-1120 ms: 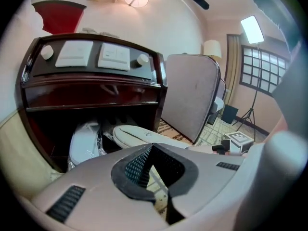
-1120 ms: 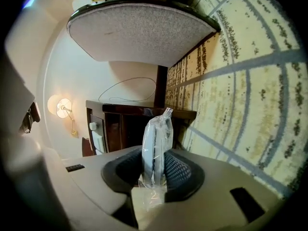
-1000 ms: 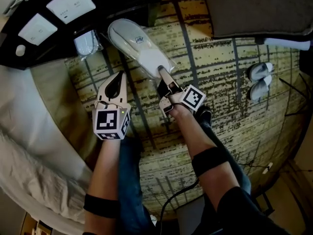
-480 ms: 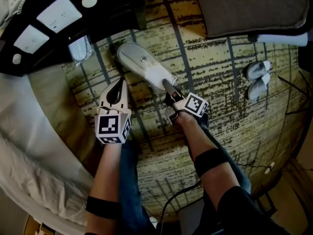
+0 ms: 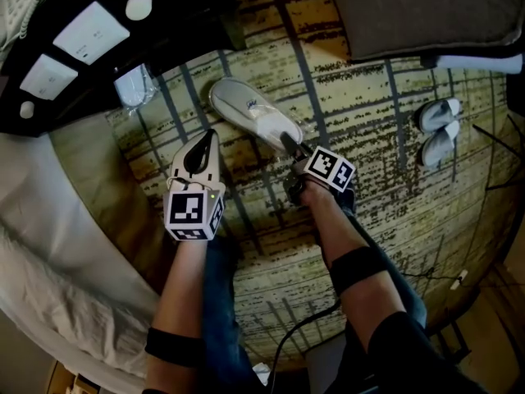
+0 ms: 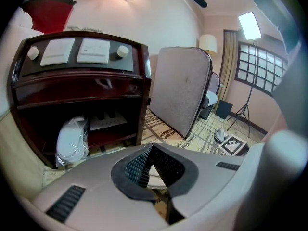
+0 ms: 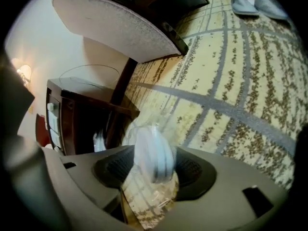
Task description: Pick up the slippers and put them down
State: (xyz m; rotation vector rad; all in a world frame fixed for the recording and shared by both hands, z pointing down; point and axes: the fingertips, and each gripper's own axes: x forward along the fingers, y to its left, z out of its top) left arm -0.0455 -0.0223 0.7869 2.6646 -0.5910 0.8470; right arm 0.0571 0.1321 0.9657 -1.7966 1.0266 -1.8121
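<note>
The wrapped slippers (image 5: 250, 112), a white pair sealed in clear plastic, lie flat on the patterned carpet (image 5: 369, 171), with the far end toward the dark bedside cabinet (image 5: 184, 19). The right gripper (image 5: 289, 144) points down at the pack's near end. Its own view shows that end sitting between the jaws, which have just been opening. They stand partway apart, and the pads do not appear to press on the plastic (the pack is blurred there, so the edges are soft).

The left gripper (image 5: 209, 136) hovers just left of the pack without touching it. Its jaws are closed tip to tip on nothing, and only carpet shows through the hollow between the pads.

A second wrapped pack (image 6: 72, 141) sits on the cabinet's lower shelf. Well off to the right, a loose pair of slippers (image 5: 437, 128) lies on the carpet.
</note>
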